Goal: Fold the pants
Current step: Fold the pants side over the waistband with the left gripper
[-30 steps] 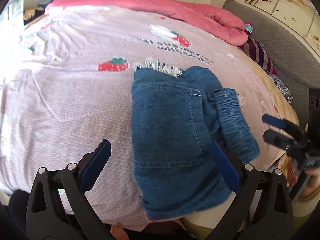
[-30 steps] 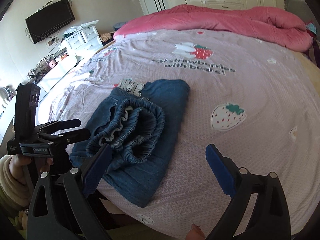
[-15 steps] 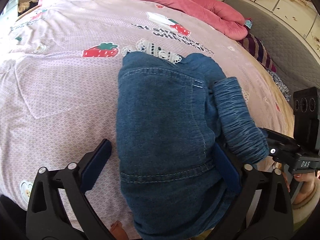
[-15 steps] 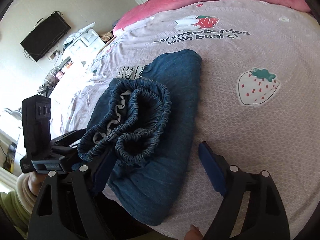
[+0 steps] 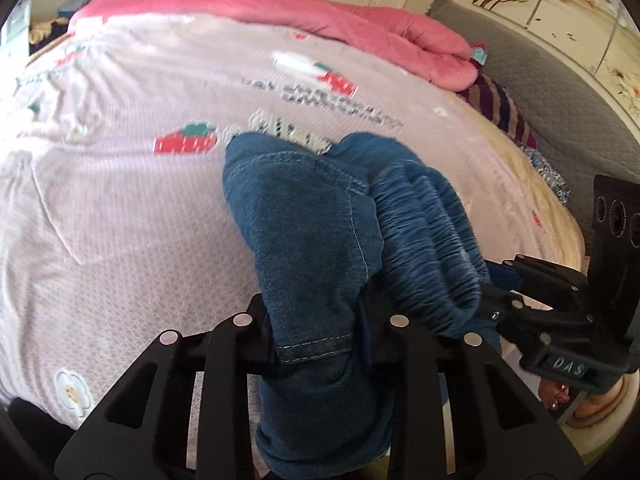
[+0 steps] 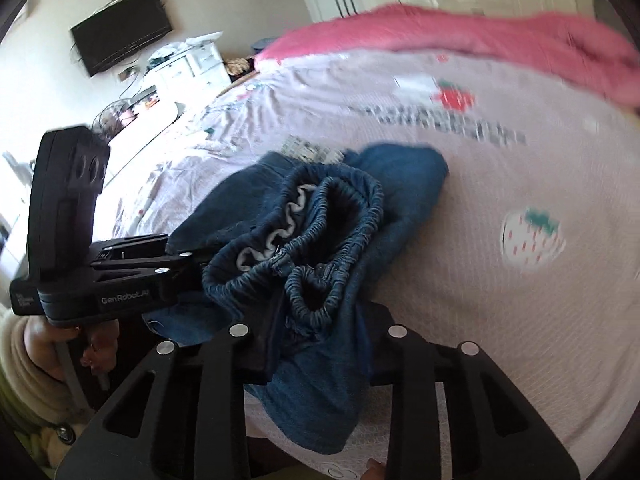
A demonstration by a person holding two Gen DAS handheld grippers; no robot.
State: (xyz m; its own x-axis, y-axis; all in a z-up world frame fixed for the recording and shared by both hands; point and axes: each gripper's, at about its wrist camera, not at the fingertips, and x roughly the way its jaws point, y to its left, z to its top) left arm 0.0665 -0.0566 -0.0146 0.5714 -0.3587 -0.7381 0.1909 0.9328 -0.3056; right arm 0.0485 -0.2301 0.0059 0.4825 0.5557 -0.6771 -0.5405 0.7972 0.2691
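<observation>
Folded blue denim pants (image 5: 304, 216) lie near the front edge of the bed, with the elastic waistband (image 6: 332, 208) bunched on top. In the left wrist view my left gripper (image 5: 316, 320) is closing, and its pads pinch the near edge of the denim on the pocket side. My right gripper (image 6: 324, 328) is closing too, pinching the cloth just below the waistband. Each gripper appears in the other's view: the right gripper (image 5: 496, 280) at the waistband's right, the left gripper (image 6: 192, 260) at the pants' left. A hand holds each.
The pants rest on a pale pink strawberry-print sheet (image 5: 120, 200). A pink duvet (image 5: 280, 12) is heaped at the far end, and striped cloth (image 5: 500, 108) lies beside a grey padded panel (image 5: 540, 92). A TV (image 6: 122, 32) and white dresser (image 6: 188, 64) stand at far left.
Both grippers moved forward onto the pants' near edge and went from wide open to closed on the denim. The cloth is now bunched between their fingers.
</observation>
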